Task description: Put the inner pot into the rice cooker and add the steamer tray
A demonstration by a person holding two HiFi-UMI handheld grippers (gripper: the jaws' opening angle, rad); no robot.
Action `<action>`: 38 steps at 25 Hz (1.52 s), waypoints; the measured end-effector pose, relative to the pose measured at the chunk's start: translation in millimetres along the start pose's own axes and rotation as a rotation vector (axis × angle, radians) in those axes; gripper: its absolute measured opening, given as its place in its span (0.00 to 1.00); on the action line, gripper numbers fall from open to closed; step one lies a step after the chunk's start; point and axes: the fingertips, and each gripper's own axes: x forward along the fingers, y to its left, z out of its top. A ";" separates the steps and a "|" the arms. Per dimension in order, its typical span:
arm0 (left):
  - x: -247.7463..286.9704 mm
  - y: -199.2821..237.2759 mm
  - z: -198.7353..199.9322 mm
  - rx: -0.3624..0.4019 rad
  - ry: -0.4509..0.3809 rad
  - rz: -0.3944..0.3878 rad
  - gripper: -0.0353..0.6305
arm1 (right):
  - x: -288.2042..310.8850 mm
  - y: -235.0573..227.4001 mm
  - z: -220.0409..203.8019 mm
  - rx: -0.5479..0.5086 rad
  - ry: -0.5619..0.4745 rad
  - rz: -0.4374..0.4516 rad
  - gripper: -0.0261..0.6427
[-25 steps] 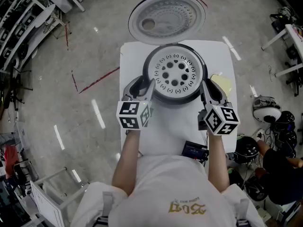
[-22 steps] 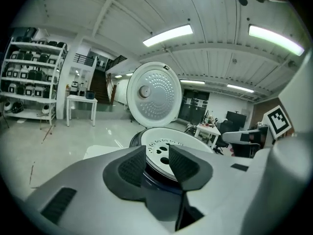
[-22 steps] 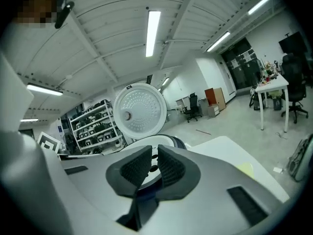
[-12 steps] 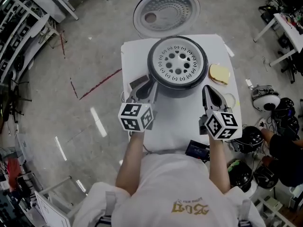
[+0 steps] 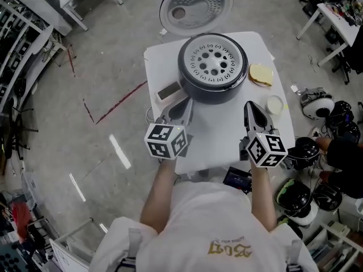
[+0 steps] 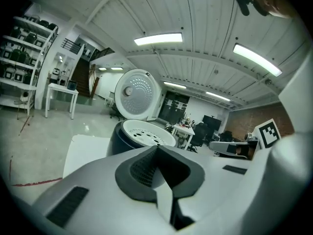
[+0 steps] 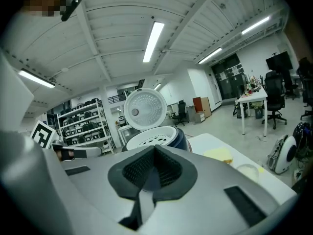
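The dark rice cooker [image 5: 195, 88] stands at the far side of the white table [image 5: 215, 143], its round lid [image 5: 195, 7] swung open behind it. The white steamer tray [image 5: 212, 61], full of holes, lies in the cooker's top. My left gripper [image 5: 185, 107] hovers near the cooker's front left; its jaws have just been closing and are shut on nothing. My right gripper [image 5: 249, 109] is at the front right, also shut and empty. The left gripper view shows the cooker [image 6: 122, 137] and the lid [image 6: 137, 94] beyond the left gripper [image 6: 157, 150]. The right gripper view shows the tray [image 7: 154, 136] past the right gripper [image 7: 155, 150].
A yellow sponge [image 5: 261, 74] and a small round white dish [image 5: 275, 104] lie at the table's right side. A grey block [image 5: 168, 91] rests left of the cooker. A black device [image 5: 237, 178] sits at the near edge. Helmets and gear crowd the floor on the right.
Both grippers have drawn back from the cooker's sides toward the person. Their jaws, open beside the cooker before, are shut now. The steamer tray stays in the cooker.
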 end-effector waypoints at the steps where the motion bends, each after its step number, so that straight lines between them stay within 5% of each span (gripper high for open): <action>1: -1.7 -2.2 -2.4 0.000 0.008 -0.018 0.08 | -3.4 2.0 -2.0 0.001 -0.002 -0.007 0.06; 38: -16.3 -2.1 -16.7 -0.014 0.028 -0.045 0.08 | -23.0 12.9 -23.4 -0.011 0.016 -0.048 0.05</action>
